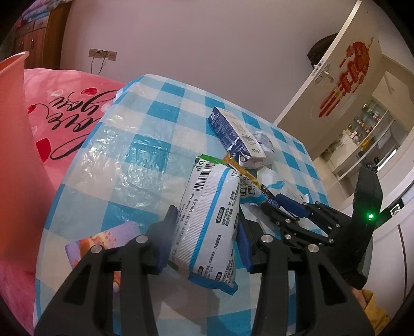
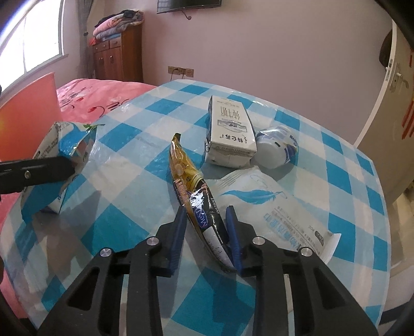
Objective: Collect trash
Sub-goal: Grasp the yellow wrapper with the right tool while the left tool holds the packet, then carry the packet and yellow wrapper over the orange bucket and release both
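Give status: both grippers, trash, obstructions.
Left gripper shut on wipes pack. Right gripper astride coffee sachet, left pad off it. Carton, cup beyond; path clear.

The wall (image 2: 271,51) at the back is plain and pale. A brown wooden cabinet (image 2: 119,54) stands far left with folded blankets (image 2: 116,22) on top. A bright window (image 2: 33,44) lets daylight in on the left. Near it is a bed with a pink cover (image 1: 72,108). A white door (image 1: 336,77) with a red paper sign stands open on the right.
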`<action>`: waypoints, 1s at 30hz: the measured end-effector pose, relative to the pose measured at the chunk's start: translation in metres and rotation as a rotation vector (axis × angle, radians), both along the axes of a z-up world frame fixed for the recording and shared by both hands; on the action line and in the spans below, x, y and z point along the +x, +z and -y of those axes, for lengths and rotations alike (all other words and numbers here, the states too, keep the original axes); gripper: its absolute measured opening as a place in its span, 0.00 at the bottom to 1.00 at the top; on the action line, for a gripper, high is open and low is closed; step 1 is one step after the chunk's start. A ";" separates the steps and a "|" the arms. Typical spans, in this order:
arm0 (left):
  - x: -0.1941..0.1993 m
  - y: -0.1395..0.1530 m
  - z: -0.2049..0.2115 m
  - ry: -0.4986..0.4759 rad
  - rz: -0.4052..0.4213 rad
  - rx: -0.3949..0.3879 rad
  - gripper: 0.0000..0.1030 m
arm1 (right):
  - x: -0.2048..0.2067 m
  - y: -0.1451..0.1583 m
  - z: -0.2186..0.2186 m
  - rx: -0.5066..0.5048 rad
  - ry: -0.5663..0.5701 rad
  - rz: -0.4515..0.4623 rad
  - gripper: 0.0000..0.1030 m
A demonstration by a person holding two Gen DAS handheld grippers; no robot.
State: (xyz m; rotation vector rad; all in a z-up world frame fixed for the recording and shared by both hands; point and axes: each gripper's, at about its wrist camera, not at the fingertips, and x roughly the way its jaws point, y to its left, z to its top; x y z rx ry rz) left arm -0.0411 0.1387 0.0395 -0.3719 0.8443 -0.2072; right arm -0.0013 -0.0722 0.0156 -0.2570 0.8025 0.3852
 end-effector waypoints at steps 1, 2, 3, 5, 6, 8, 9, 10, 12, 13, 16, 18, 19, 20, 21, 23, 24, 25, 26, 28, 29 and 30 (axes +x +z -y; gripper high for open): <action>-0.001 0.000 0.000 -0.001 0.000 -0.002 0.43 | -0.001 0.000 0.000 0.000 -0.001 0.001 0.29; -0.002 0.000 -0.001 -0.003 0.000 -0.003 0.43 | -0.002 0.000 0.000 0.002 -0.002 0.001 0.28; -0.003 0.000 -0.001 -0.003 0.001 -0.004 0.43 | -0.002 0.000 0.000 0.006 -0.003 -0.002 0.26; -0.004 0.001 -0.002 -0.004 0.005 -0.008 0.43 | -0.004 0.001 0.003 0.018 -0.012 -0.001 0.21; -0.005 0.002 -0.003 -0.004 0.007 -0.010 0.43 | -0.005 0.002 0.003 0.023 -0.015 0.000 0.18; -0.008 0.003 -0.004 -0.004 0.012 -0.012 0.43 | -0.009 0.003 0.004 0.029 -0.019 0.002 0.16; -0.009 0.004 -0.004 -0.003 0.015 -0.012 0.43 | -0.010 0.003 0.005 0.031 -0.022 0.002 0.16; -0.011 0.005 -0.005 -0.004 0.018 -0.012 0.43 | -0.012 0.003 0.006 0.036 -0.026 0.001 0.15; -0.013 0.007 -0.007 -0.005 0.025 -0.018 0.43 | -0.015 0.006 0.009 0.054 -0.038 -0.001 0.14; -0.014 0.007 -0.007 -0.005 0.028 -0.019 0.43 | -0.017 0.007 0.010 0.061 -0.043 0.000 0.13; -0.018 0.011 -0.008 -0.007 0.038 -0.024 0.43 | -0.022 0.012 0.015 0.086 -0.058 0.001 0.12; -0.021 0.013 -0.009 -0.009 0.045 -0.028 0.43 | -0.025 0.017 0.019 0.105 -0.070 0.002 0.12; -0.022 0.014 -0.010 -0.010 0.049 -0.030 0.43 | -0.026 0.019 0.021 0.114 -0.076 0.003 0.12; -0.024 0.016 -0.011 -0.010 0.053 -0.032 0.43 | -0.028 0.022 0.023 0.128 -0.083 0.002 0.12; -0.026 0.018 -0.012 -0.011 0.061 -0.035 0.43 | -0.030 0.025 0.024 0.137 -0.086 0.003 0.12; -0.028 0.023 -0.013 -0.012 0.073 -0.039 0.43 | -0.033 0.032 0.025 0.159 -0.091 0.003 0.12; -0.030 0.025 -0.014 -0.012 0.077 -0.040 0.43 | -0.034 0.034 0.026 0.168 -0.092 0.002 0.12; -0.031 0.028 -0.015 -0.013 0.084 -0.041 0.43 | -0.035 0.038 0.026 0.179 -0.093 0.001 0.12; -0.032 0.030 -0.015 -0.013 0.089 -0.041 0.43 | -0.036 0.042 0.026 0.197 -0.092 -0.002 0.12; -0.035 0.036 -0.018 -0.011 0.105 -0.041 0.43 | -0.037 0.049 0.024 0.221 -0.088 -0.007 0.12; -0.037 0.038 -0.019 -0.010 0.110 -0.040 0.43 | -0.038 0.054 0.023 0.238 -0.083 -0.011 0.12; -0.039 0.043 -0.022 -0.005 0.122 -0.038 0.43 | -0.039 0.057 0.021 0.249 -0.077 -0.014 0.12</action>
